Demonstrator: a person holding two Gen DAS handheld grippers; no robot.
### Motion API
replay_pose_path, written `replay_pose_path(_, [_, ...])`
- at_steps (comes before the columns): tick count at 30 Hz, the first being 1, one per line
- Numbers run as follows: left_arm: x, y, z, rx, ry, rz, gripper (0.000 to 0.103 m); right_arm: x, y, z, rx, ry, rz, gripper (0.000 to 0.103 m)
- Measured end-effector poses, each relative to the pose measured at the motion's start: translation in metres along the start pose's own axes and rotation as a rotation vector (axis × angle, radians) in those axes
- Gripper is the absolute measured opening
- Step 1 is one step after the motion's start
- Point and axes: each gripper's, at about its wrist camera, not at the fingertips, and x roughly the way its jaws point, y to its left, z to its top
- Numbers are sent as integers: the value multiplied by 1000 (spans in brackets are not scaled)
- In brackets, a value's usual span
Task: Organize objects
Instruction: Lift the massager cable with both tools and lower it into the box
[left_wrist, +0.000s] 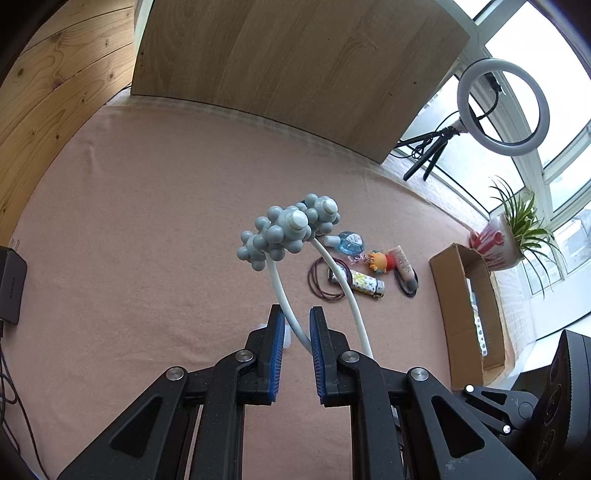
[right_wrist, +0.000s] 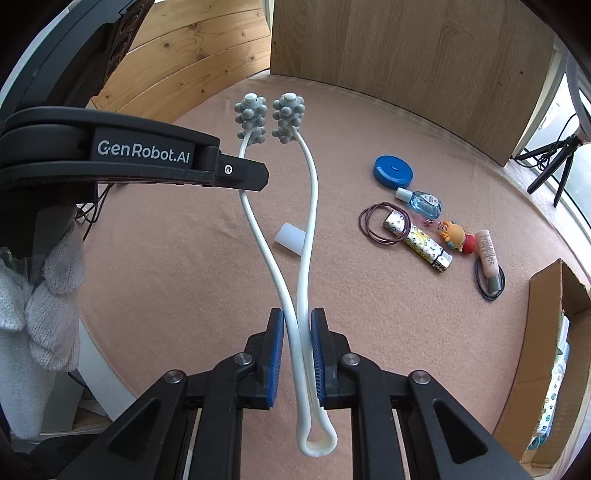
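Pink cloth tabletop, wood panels, window seemingly overcast, both hand-held grippers pinching massager

one white two-armed massager with two knobby grey heads, two grippers, one blue round case at 1 o'clock, one blue bottle, one lighter, two hair ties, one orange figurine, one tube, one cardboard box at 3 o'clock

Massager: smooth white plastic; tablecloth: matt pink fabric.
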Motion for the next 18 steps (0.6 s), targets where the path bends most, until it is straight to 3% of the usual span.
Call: replay_pose_path(18, [61, -157, 18, 174, 37, -170, 14, -52, -117, -43, 221, -69, -121, 13])
